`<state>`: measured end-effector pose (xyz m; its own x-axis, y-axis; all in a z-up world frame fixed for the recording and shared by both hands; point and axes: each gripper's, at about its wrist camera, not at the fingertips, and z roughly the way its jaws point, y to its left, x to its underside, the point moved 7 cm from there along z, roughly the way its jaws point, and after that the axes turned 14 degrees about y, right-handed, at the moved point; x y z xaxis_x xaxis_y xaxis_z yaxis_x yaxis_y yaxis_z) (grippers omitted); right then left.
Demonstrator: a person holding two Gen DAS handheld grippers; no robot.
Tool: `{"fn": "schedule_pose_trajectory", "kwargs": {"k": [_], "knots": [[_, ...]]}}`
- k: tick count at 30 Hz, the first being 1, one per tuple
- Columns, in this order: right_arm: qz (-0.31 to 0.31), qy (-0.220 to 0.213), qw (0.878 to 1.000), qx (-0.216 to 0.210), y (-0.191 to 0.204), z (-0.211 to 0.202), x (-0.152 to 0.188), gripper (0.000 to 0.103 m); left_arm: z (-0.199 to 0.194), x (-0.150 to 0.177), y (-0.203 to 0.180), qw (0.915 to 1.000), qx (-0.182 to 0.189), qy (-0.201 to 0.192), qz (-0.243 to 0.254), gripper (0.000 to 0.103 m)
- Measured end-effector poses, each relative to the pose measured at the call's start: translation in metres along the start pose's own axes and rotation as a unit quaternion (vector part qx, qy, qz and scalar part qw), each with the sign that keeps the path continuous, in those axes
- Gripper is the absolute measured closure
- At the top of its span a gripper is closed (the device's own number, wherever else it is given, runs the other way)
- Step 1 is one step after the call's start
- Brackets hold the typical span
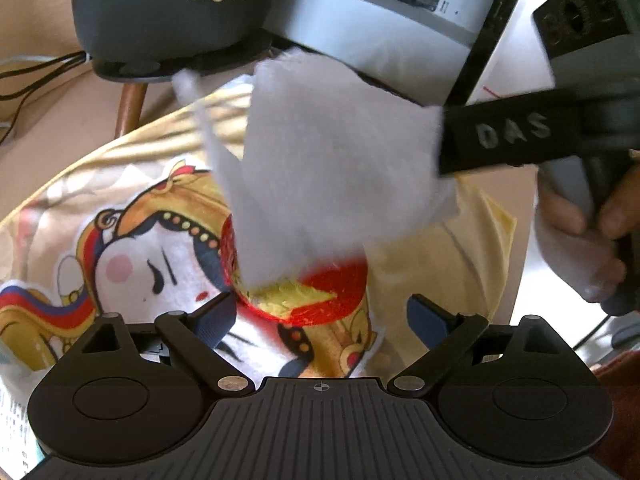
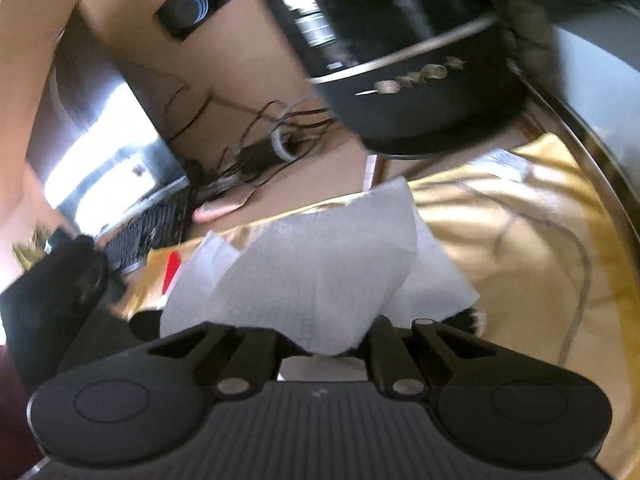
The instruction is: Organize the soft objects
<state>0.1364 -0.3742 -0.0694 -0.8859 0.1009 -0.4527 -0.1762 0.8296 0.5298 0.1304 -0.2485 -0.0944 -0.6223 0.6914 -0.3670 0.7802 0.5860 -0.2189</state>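
The right hand-held gripper [image 1: 442, 148] is clamped on one edge of a white fibre sheet [image 1: 332, 168], which hangs down and ahead over a red-and-gold foil ball [image 1: 304, 296] lying between the wide-open fingers of the empty left hand-held gripper [image 1: 320, 312].

White foam sheet [image 1: 332, 168] hanging crumpled above yellow printed shirt [image 1: 432, 272].

My white cloth [image 1: 336, 168] hung over a pale yellow shirt [image 1: 432, 264] printed with a red, gold and blue cartoon face [image 1: 152, 268].
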Motion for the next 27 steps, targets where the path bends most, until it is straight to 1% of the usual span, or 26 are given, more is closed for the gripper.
{"fn": "schedule_pose_trajectory", "kwargs": {"k": [3,6,7,8,11,14,16,18,19,20,21,22,23,25,27], "knots": [[0.034,-0.009,0.999,0.042,-0.028,-0.009,-0.001,0.098,0.002,-0.006,0.0,1.0,0.007,-0.005,-0.001,0.007],[0.05,-0.023,0.996,0.074,-0.044,-0.021,0.002,0.098,0.005,-0.016,0.007,0.9997,-0.013,-0.022,-0.003,0.009],[0.055,-0.029,0.995,0.078,-0.047,-0.026,0.002,0.098,0.006,-0.02,0.011,0.9993,-0.026,-0.027,-0.003,0.022],[0.059,-0.035,0.994,0.079,-0.049,-0.03,0.002,0.098,0.006,-0.025,0.016,0.9988,-0.041,-0.027,0.0,0.032],[0.067,-0.046,0.993,0.085,-0.054,-0.041,0.003,0.098,0.009,-0.036,0.025,0.9978,-0.056,-0.026,0.025,0.032],[0.071,-0.049,0.992,0.089,-0.055,-0.047,0.003,0.098,0.011,-0.043,0.02,0.9936,-0.084,-0.029,0.069,0.032],[0.074,-0.049,0.992,0.088,-0.055,-0.046,0.003,0.098,0.012,-0.05,0.015,0.9869,-0.113,-0.041,0.107,0.032],[0.077,-0.048,0.992,0.088,-0.055,-0.044,0.003,0.097,0.012,-0.056,0.009,0.9775,-0.147,-0.055,0.141,0.03],[0.077,-0.047,0.992,0.088,-0.054,-0.044,0.003,0.097,0.011,-0.058,0.01,0.9727,-0.17,-0.062,0.145,0.026],[0.076,-0.046,0.992,0.087,-0.052,-0.043,0.002,0.097,0.009,-0.061,0.011,0.9675,-0.193,-0.069,0.148,0.015],[0.075,-0.046,0.992,0.087,-0.051,-0.042,0.002,0.097,0.006,-0.063,0.014,0.9644,-0.21,-0.076,0.142,0.01],[0.073,-0.045,0.992,0.089,-0.049,-0.041,0.0,0.097,0.002,-0.063,0.018,0.9644,-0.215,-0.08,0.132,0.009],[0.07,-0.045,0.992,0.09,-0.046,-0.04,-0.001,0.097,-0.002,-0.062,0.022,0.9672,-0.21,-0.079,0.118,0.009],[0.056,-0.046,0.994,0.087,-0.038,-0.039,-0.007,0.097,-0.014,-0.055,0.032,0.9768,-0.187,-0.071,0.077,0.009],[0.043,-0.047,0.994,0.084,-0.029,-0.037,-0.012,0.097,-0.031,-0.041,0.042,0.9855,-0.151,-0.072,0.025,0.009]]}}
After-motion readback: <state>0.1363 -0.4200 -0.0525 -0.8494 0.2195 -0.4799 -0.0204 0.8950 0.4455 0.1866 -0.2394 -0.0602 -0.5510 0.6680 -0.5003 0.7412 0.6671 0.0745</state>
